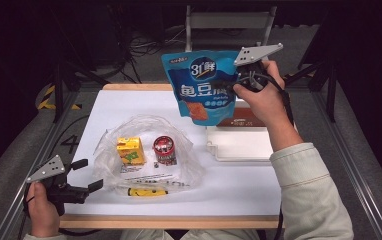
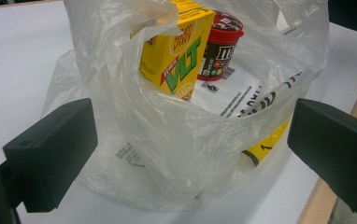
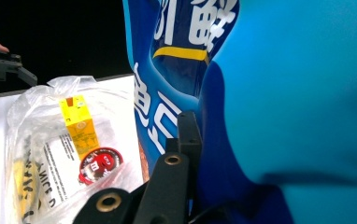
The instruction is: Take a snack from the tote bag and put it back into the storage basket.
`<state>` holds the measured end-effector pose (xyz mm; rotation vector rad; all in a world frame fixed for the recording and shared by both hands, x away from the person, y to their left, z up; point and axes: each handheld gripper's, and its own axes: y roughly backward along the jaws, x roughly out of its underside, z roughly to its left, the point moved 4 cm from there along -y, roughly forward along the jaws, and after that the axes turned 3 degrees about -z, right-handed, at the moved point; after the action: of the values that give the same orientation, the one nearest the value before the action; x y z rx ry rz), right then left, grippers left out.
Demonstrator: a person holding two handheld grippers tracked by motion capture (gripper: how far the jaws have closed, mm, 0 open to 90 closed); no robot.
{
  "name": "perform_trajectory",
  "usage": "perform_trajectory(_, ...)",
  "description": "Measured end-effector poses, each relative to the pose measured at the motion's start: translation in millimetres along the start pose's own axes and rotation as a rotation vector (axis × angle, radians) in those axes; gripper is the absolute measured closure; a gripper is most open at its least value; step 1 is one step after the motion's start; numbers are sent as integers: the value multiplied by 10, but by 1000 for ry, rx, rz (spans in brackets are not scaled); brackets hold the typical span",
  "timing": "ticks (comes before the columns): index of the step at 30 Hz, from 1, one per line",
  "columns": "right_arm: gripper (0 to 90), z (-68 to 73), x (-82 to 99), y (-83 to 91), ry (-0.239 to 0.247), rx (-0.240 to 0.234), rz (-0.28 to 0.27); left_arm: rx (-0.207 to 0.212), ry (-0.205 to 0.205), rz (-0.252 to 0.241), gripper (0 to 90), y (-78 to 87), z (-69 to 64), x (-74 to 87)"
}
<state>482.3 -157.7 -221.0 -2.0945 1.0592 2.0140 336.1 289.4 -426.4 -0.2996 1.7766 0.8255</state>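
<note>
My right gripper [image 1: 240, 81] is shut on the edge of a blue snack pouch [image 1: 201, 82] and holds it in the air above the far middle of the table. In the right gripper view the pouch [image 3: 284, 93] hangs close, pinched between the black fingers [image 3: 186, 140]. A clear plastic bag [image 1: 189, 167] lies open on the table, holding a yellow drink carton [image 1: 130, 150] and a red-lidded candy tub [image 1: 164, 149]. My left gripper [image 1: 89, 174] stands open just left of the bag. Its jaws flank the bag's mouth [image 2: 167, 154] without touching; the carton [image 2: 176, 51] and tub [image 2: 221, 46] stand inside.
A white tray [image 1: 239, 145] sits on the white table [image 1: 239, 187] right of the bag, with a brown item [image 1: 244, 120] behind it. A yellow strip [image 1: 141, 191] lies along the bag's near edge. A wooden lip runs along the table's front.
</note>
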Motion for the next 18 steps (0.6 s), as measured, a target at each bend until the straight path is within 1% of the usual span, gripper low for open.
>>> perform_trajectory(18, 898, -238, 174, 317, -28, 72, 12, -1, 7, 4, 22, -6, -5, 2)
